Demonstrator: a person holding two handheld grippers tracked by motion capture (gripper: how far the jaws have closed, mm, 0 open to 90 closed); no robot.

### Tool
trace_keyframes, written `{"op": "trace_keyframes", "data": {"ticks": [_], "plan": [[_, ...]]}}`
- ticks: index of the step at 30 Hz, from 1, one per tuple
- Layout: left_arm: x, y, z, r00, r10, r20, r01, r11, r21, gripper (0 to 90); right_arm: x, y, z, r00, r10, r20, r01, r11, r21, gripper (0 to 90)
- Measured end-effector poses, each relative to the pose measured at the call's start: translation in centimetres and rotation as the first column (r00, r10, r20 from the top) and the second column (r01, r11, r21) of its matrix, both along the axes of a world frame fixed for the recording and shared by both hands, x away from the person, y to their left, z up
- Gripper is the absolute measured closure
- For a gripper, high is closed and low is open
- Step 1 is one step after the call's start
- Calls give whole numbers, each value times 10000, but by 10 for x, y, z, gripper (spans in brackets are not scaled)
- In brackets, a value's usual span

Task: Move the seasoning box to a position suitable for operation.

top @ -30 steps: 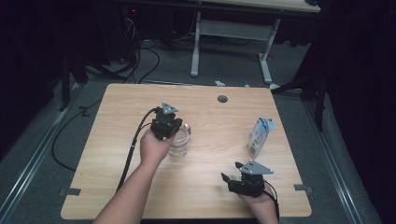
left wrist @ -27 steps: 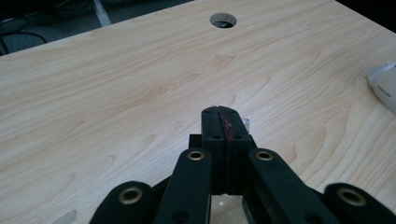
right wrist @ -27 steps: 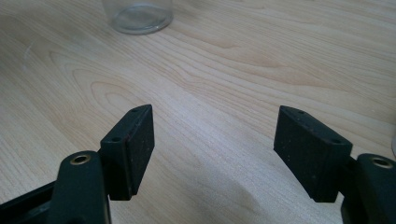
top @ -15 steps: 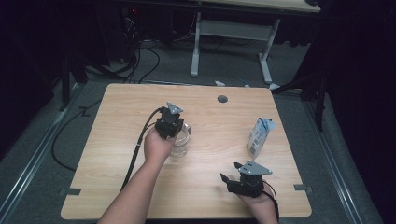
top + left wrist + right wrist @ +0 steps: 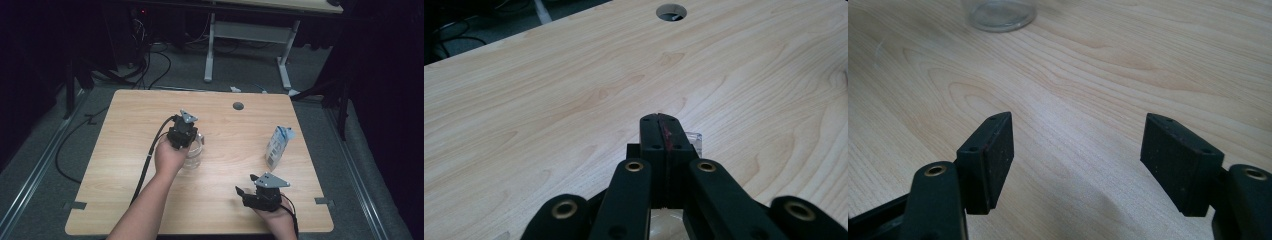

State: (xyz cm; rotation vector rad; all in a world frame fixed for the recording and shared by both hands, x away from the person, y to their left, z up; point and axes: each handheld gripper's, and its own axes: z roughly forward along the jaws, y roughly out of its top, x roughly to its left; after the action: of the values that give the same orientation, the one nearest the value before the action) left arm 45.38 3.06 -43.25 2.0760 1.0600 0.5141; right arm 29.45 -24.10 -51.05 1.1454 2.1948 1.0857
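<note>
**Left gripper clamped on glass rim; right gripper parked open**

Left gripper point(image 5: 186, 134): held centre frame in the high view, forearm angled in from the bottom edge, jaws pressed together on the rim of the clear glass jar point(image 5: 192, 156). Jar stood on the desk point(image 5: 125, 145), centre. Right gripper point(image 5: 246, 194): rested lower right, jaws spread wide, nothing between. Carton point(image 5: 278, 147) stood upright, right of centre.
</note>
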Motion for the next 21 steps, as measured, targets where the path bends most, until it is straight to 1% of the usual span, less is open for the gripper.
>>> {"op": "trace_keyframes", "data": {"ticks": [1, 4, 10, 12, 13, 16, 21], "plan": [[-1, 0, 0, 10000, -44, -64, 43, 10000, -31, 900, 0, 0, 0, 10000, 0, -4, 0, 10000, -8, 297], [-5, -1, 0, 10000, -64, -46, 64, 10000, 75, 900, 0, 1, 0, 10000, 3, -11, -3, 10000, -15, 297], [-13, 3, 1, 9999, -33, -116, 33, 10000, -2, 900, 0, 3, 0, 10000, 29, -17, -29, 10000, -73, 298], [-18, 4, 1, 9999, -67, -131, 66, 10000, -9, 900, 0, 3, 0, 10000, 43, -10, -43, 10000, -78, 298], [-21, 5, 1, 9998, -109, -146, 110, 9999, 81, 900, 0, 3, 0, 10000, 50, -16, -50, 10000, -85, 298], [-27, 6, 2, 9997, -149, -199, 152, 9998, 138, 900, 0, 4, 0, 10000, 78, -16, -78, 9999, -120, 298], [-41, 11, 2, 9996, -230, -135, 232, 9995, 199, 900, -1, 6, 0, 9999, 109, 0, -109, 9998, -168, 298]]}}
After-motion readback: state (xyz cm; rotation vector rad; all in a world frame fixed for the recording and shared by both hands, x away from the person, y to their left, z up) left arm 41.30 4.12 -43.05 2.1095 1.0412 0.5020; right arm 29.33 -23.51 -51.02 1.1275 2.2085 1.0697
